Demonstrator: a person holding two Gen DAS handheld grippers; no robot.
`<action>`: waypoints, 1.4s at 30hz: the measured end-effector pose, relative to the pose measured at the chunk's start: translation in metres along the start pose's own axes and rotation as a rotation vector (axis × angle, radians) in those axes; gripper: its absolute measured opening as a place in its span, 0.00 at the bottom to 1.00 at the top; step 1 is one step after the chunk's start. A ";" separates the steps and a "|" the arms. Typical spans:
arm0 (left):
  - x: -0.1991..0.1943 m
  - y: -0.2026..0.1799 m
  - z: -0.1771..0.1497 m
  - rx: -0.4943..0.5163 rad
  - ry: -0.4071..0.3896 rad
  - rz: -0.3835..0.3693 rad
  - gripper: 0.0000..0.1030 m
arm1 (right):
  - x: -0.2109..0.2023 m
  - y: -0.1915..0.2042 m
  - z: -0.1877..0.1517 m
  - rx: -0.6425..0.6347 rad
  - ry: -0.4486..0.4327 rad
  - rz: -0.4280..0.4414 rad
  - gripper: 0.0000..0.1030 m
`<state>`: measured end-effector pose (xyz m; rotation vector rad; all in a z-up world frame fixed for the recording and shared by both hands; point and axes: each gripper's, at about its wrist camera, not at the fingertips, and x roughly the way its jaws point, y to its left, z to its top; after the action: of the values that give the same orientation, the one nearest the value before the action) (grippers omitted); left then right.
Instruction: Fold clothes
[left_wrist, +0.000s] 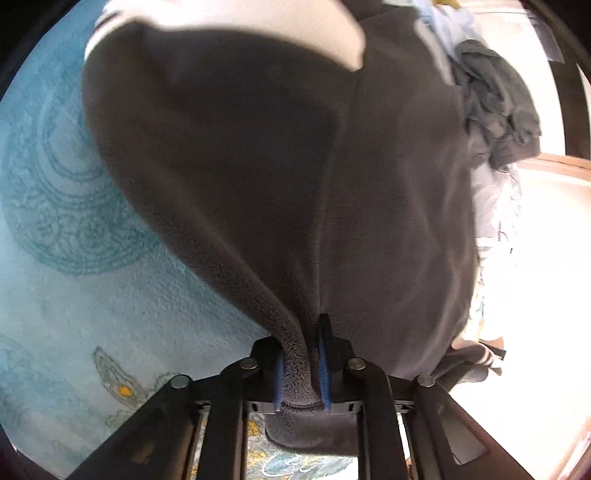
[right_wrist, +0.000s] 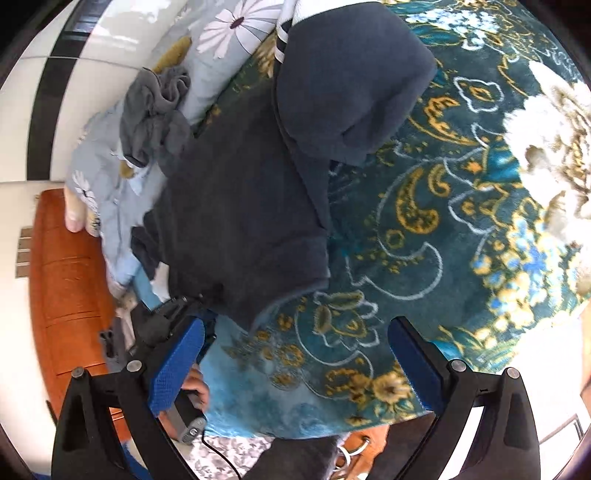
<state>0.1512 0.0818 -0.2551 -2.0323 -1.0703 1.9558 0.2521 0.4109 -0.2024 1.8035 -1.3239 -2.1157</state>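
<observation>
We saw the left gripper (left_wrist: 301, 363) clamped on a fold of dark fleece garment (left_wrist: 288, 177), garment spread across the teal floral blanket (right_wrist: 424, 221), right gripper (right_wrist: 295, 354) agape above blanket, just beside the hem.

My bed's got a teal blanket (right_wrist: 461, 206) with gold and white flowers on it. There's an orange-brown wooden frame (right_wrist: 70, 266) along the side, then a pale tiled floor (right_wrist: 22, 332) with a black stripe (right_wrist: 44, 122). Sunlight's blowing everything out.

free: blanket (right_wrist: 424, 229) right of fleece (right_wrist: 240, 206) | blocked: crumpled grey garment (right_wrist: 155, 114) far left
</observation>
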 end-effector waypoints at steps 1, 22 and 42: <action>-0.007 -0.008 -0.001 0.028 -0.008 -0.009 0.13 | 0.002 -0.002 0.003 0.000 0.002 0.022 0.97; -0.121 -0.114 0.027 0.457 -0.125 -0.240 0.08 | 0.092 0.012 0.097 0.127 -0.061 0.504 0.97; -0.011 -0.254 0.206 0.530 -0.082 0.031 0.17 | 0.012 0.141 0.258 -0.131 -0.256 0.415 0.97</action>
<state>-0.1365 0.1873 -0.1403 -1.6968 -0.4561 2.0686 -0.0312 0.4585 -0.1378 1.1166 -1.4208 -2.1799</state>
